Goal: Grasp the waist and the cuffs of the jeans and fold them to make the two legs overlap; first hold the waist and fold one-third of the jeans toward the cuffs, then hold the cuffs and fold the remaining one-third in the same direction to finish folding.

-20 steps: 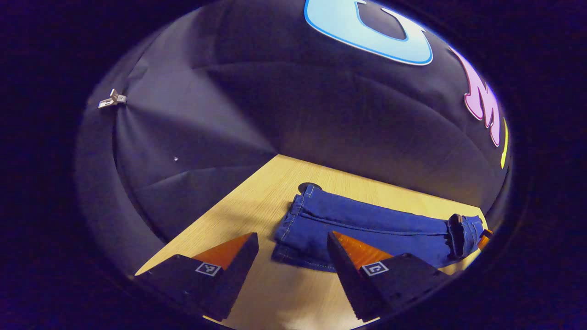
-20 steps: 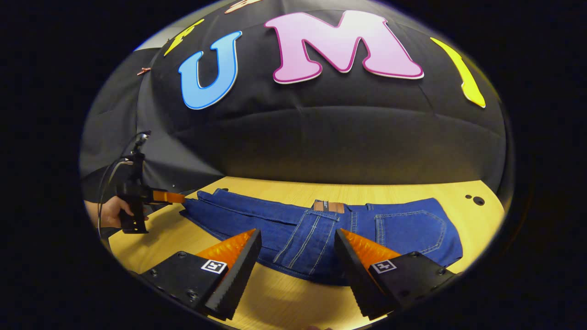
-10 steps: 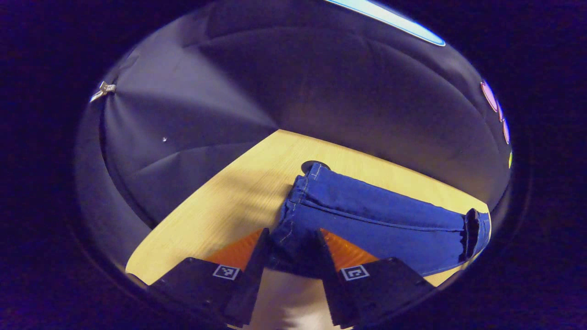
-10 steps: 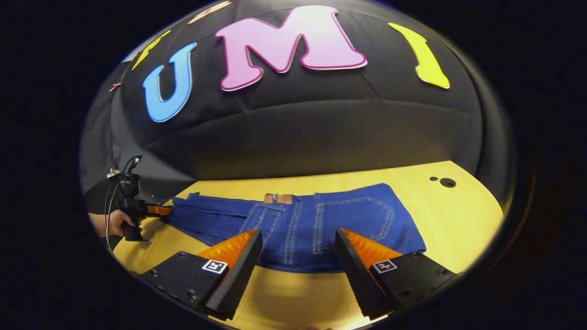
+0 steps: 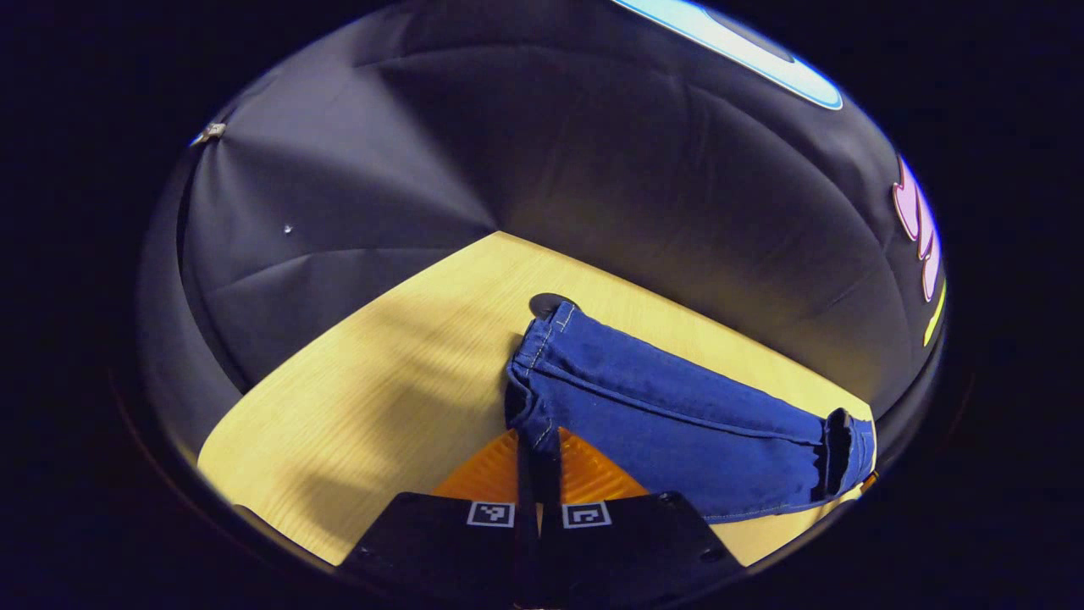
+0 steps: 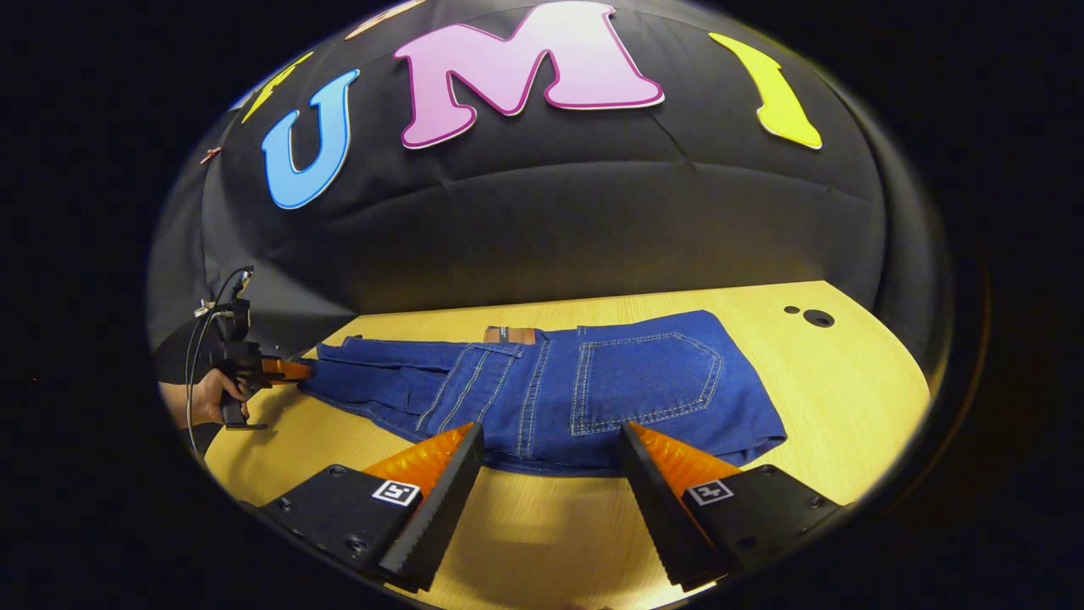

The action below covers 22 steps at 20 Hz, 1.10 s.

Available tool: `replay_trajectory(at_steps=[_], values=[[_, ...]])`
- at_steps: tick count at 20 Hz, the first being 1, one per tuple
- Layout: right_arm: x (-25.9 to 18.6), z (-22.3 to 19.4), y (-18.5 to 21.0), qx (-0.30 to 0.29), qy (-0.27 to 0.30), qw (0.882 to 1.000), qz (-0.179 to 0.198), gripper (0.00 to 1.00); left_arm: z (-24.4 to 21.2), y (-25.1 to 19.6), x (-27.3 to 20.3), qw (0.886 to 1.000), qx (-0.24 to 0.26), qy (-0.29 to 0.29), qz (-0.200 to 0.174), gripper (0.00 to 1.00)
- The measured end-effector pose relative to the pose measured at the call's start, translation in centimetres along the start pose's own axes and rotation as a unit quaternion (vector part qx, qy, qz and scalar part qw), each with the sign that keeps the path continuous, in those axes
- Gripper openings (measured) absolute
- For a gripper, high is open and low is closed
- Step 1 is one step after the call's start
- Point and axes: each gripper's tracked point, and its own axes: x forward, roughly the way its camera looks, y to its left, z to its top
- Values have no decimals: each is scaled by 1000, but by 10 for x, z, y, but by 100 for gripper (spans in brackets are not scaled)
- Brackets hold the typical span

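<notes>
The cuffs [image 5: 535, 405] of the jeans [image 6: 593, 385] are clamped by the left gripper [image 5: 539, 462] at 9 o'clock on the table [image 6: 847, 381]; the right gripper [image 6: 550, 440] is held spread apart over the waist [image 6: 542, 462].

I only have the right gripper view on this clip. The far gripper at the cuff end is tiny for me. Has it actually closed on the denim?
Observer: Yes. In the left gripper view the left gripper has both fingers pinched on the cuff hem of the jeans.
Operator: Is the cuff lifted?
Observer: Cannot tell; the hem bunches at the fingertips, and the legs lie along the table.
Operator: Anything near that cuff?
Observer: A dark round hole in the tabletop, just past the hem.
Operator: My side?
Observer: The right gripper is open, short of the waist.
</notes>
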Motion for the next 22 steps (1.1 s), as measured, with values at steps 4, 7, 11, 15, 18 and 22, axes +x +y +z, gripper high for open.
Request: replay_trajectory(at_steps=[4, 7, 11, 15, 18, 22], values=[[-5, 12, -18, -13, -11, 1000, -11, 98, 29, -11, -13, 998, -33, -42, -24, 10], [-11, 21, -38, -21, -19, 999, -28, 98, 59, -21, -40, 996, -37, -69, -45, 6], [-24, 33, -71, -15, -22, 998, -59, 98, 89, -83, -93, 990, -8, -104, -96, 6], [-41, 45, -109, -7, -29, 996, -82, 98, 93, -196, -143, 977, 43, -124, -165, 6], [-53, 52, -138, -4, -34, 994, -100, 98, 74, -287, -156, 967, 58, -109, -221, 6], [-68, 54, -175, 14, -45, 991, -123, 98, 26, -396, -160, 952, 57, -77, -291, 6]])
